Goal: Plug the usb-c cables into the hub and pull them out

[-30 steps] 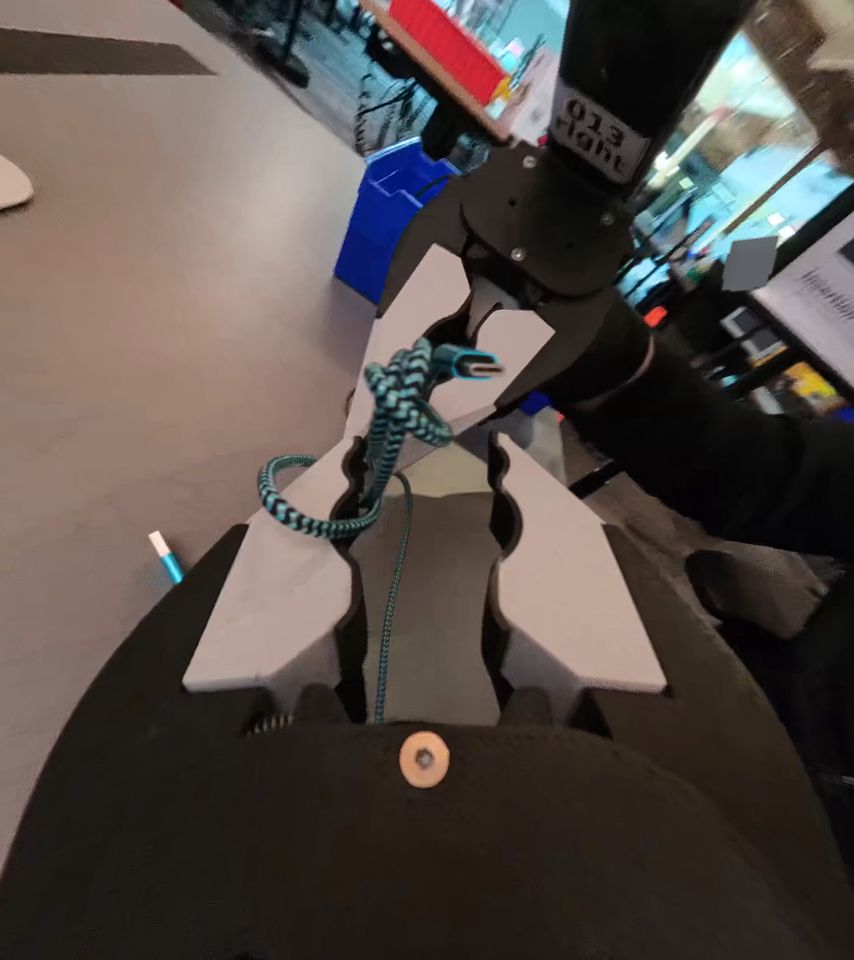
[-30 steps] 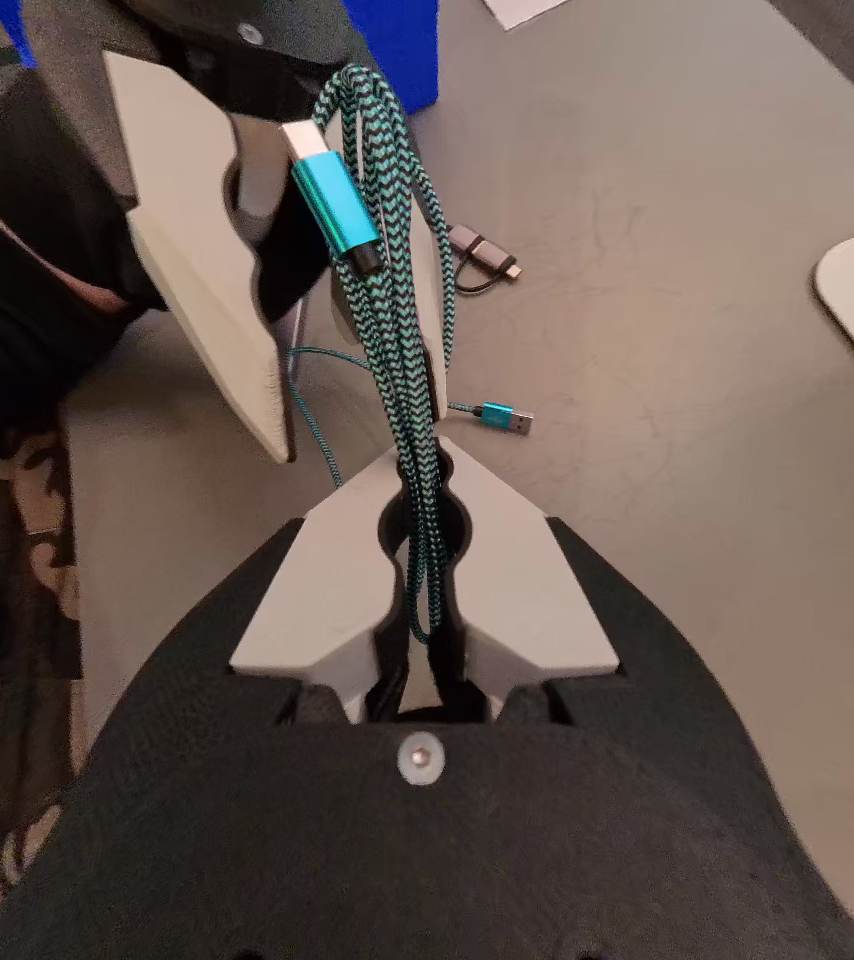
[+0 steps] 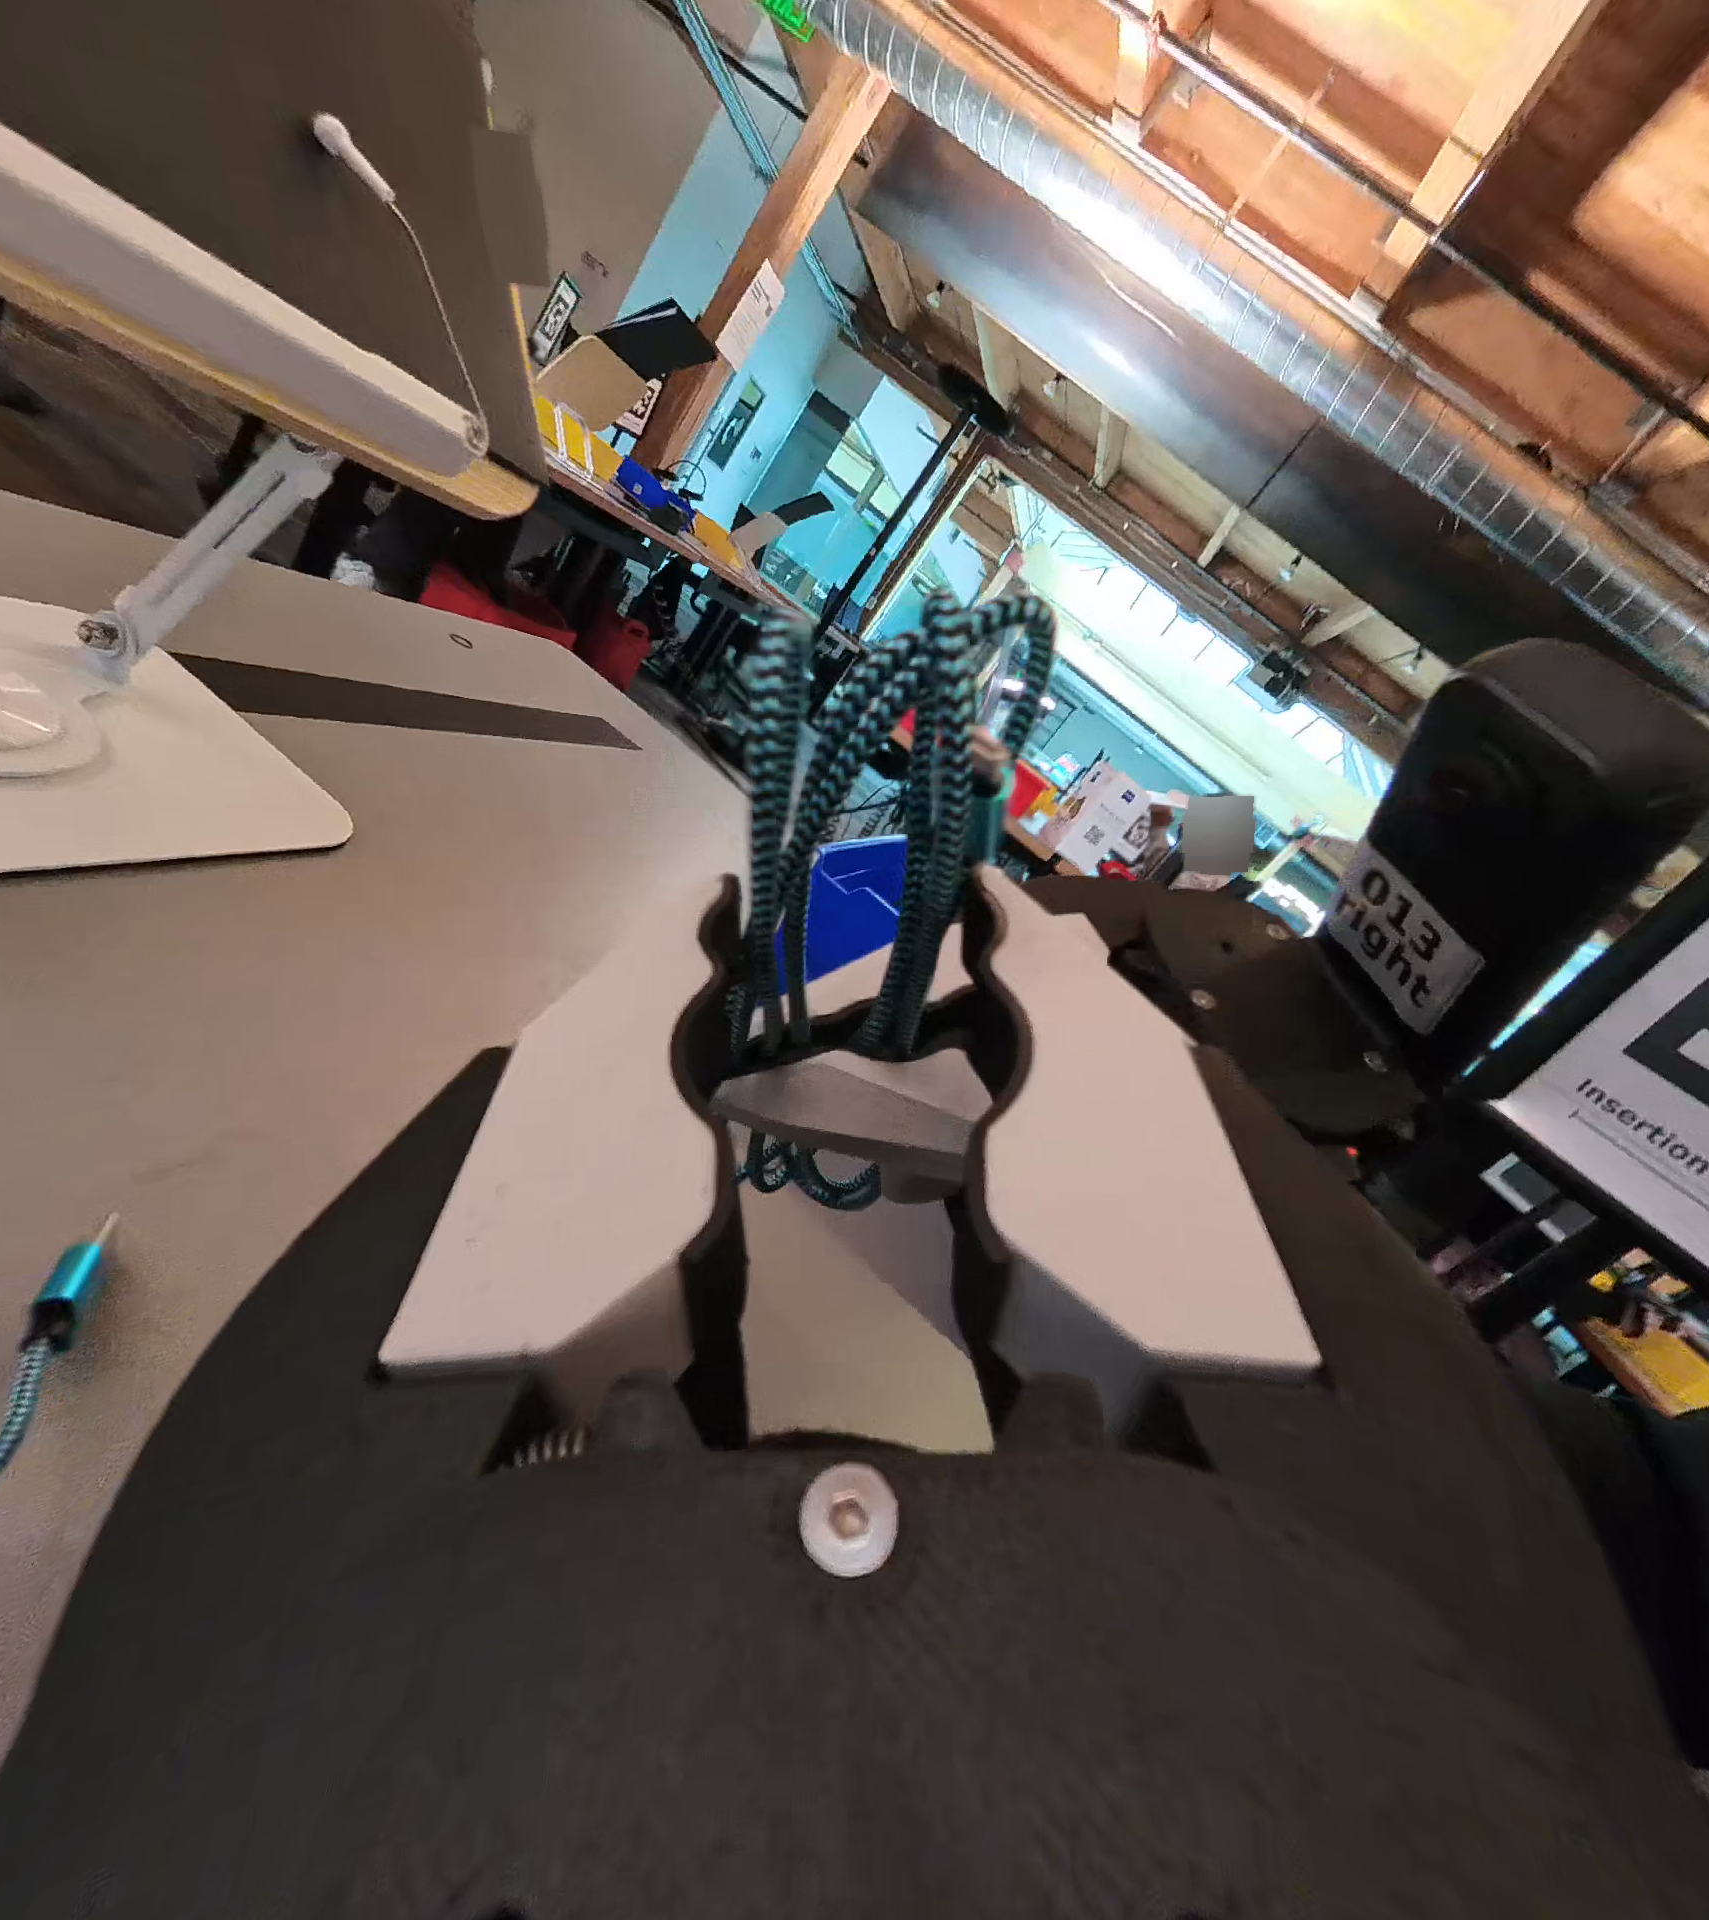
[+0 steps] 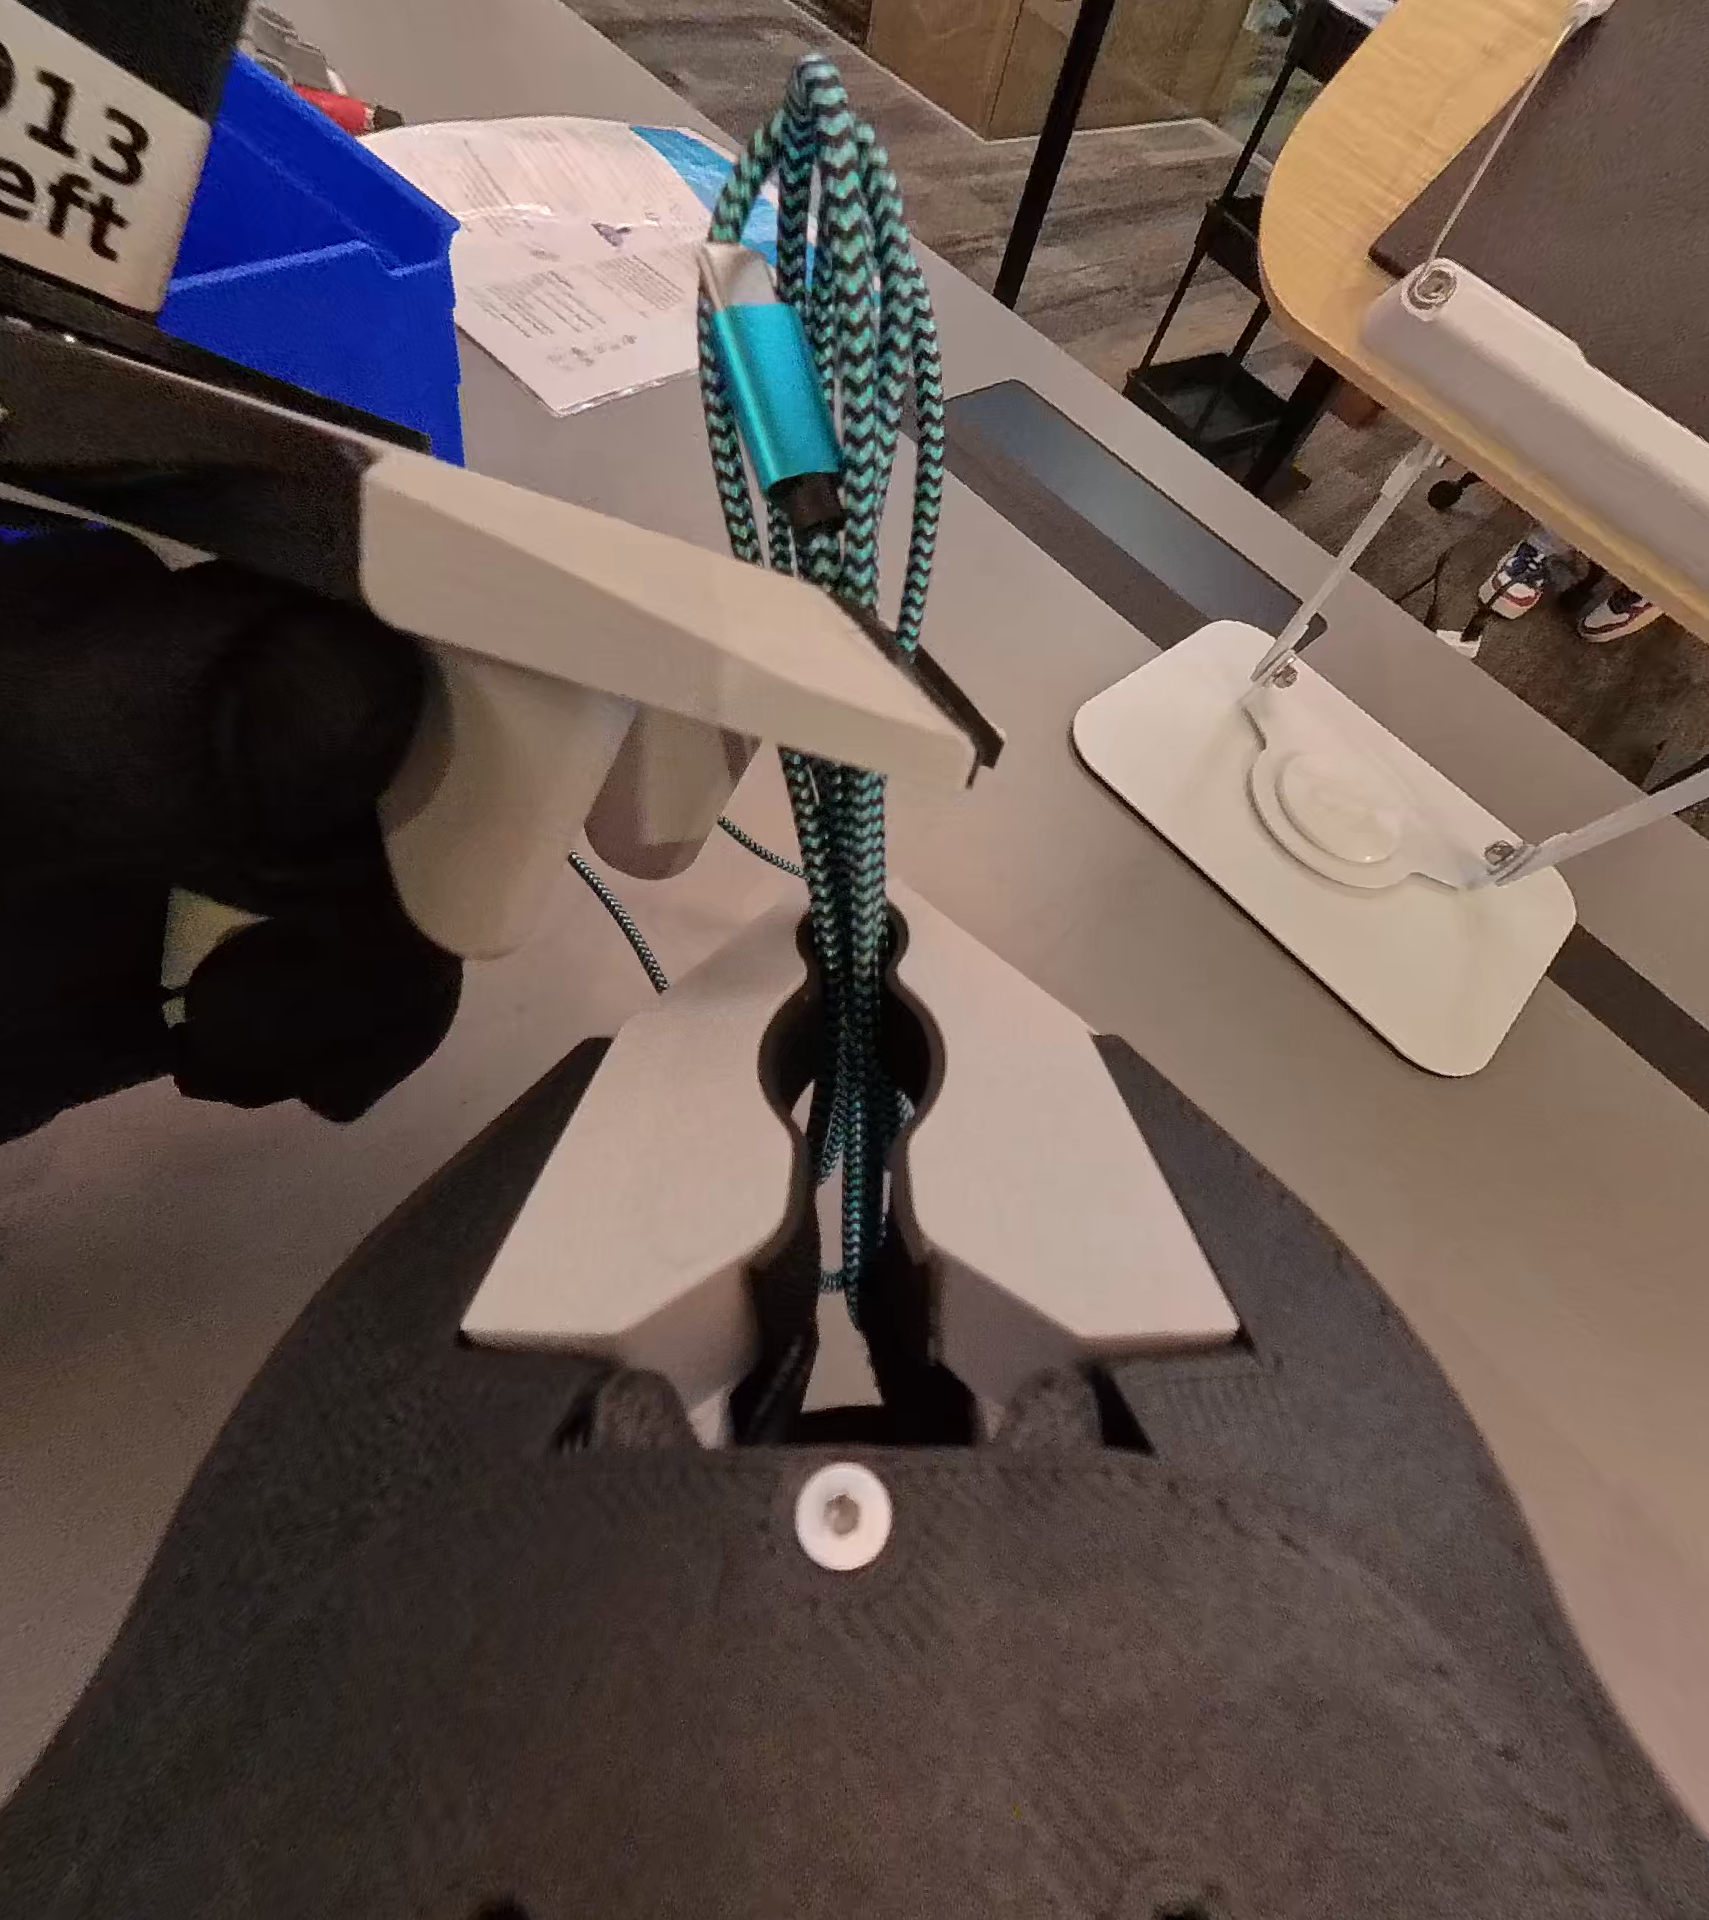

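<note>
My right tongs (image 4: 852,935) are pinched tight on a bunch of teal-and-black braided cable (image 4: 834,343), the loops standing up past the tips with a teal metal plug (image 4: 772,390) lying against them. My left tongs (image 3: 850,914) are spread apart, and the same cable loops (image 3: 891,727) rise through the gap between their fingers without being gripped; in the right wrist view, one left finger (image 4: 663,623) crosses in front of the bundle. A second braided cable with a teal plug (image 3: 71,1288) lies on the grey counter (image 3: 206,1039) to my left. Farther out stand a white lamp base (image 4: 1328,831), a blue bin (image 4: 310,281) and a printed sheet (image 4: 569,270). I see no hub in either view.
</note>
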`<state>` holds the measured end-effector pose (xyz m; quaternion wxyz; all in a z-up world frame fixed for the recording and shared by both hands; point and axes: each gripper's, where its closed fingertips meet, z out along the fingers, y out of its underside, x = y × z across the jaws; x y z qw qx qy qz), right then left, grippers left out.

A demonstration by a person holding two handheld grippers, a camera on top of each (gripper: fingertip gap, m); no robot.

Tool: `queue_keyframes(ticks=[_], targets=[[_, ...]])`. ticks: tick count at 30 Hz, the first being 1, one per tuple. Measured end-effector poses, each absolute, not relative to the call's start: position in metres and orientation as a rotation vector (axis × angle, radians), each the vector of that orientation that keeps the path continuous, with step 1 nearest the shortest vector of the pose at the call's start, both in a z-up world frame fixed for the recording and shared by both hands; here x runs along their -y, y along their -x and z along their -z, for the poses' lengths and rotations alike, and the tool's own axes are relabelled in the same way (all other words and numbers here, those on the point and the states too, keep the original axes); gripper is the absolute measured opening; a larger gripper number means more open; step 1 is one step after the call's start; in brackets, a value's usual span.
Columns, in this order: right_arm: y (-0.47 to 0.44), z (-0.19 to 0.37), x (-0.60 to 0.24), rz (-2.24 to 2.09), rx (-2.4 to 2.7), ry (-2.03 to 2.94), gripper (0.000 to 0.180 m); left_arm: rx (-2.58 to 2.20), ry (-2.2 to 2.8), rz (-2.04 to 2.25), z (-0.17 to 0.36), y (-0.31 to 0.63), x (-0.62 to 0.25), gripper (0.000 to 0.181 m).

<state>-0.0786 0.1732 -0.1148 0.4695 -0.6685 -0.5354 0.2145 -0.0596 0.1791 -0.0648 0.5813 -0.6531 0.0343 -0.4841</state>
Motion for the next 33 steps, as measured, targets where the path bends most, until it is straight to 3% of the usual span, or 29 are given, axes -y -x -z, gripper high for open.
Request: queue_keyframes(ticks=[5, 8, 10, 12, 17, 24, 31, 33], targets=[[0.083, 0.114, -0.169, -0.558, 1.320, 1.626, 0.000, -0.075, 1.504, 1.127, 0.065, 0.065, -0.178, 0.012], [0.086, 0.119, -0.165, -0.584, 1.352, 1.641, 0.008, -0.092, 1.520, 1.109, 0.067, 0.065, -0.178, 0.004], [0.086, 0.117, -0.164, -0.594, 1.356, 1.627, 0.017, -0.067, 1.505, 1.126, 0.066, 0.068, -0.178, 0.004], [0.080, 0.114, -0.168, -0.540, 1.352, 1.612, 0.038, -0.045, 1.496, 1.146, 0.066, 0.073, -0.178, 0.004], [0.076, 0.096, -0.147, -0.453, 1.502, 1.426, 0.048, -0.115, 1.447, 1.319, 0.058, 0.068, -0.169, 0.004], [0.064, 0.080, -0.115, -1.281, 1.633, 1.588, 0.055, -0.466, 1.410, 1.469, 0.044, 0.047, -0.129, 0.003], [0.058, 0.075, -0.055, -1.922, 1.837, 1.401, 0.045, -0.722, 1.319, 1.608, 0.037, 0.028, -0.089, 0.004], [0.058, 0.071, -0.043, -2.029, 1.844, 1.327, 0.031, -0.796, 1.309, 1.620, 0.039, 0.020, -0.079, 0.003]])
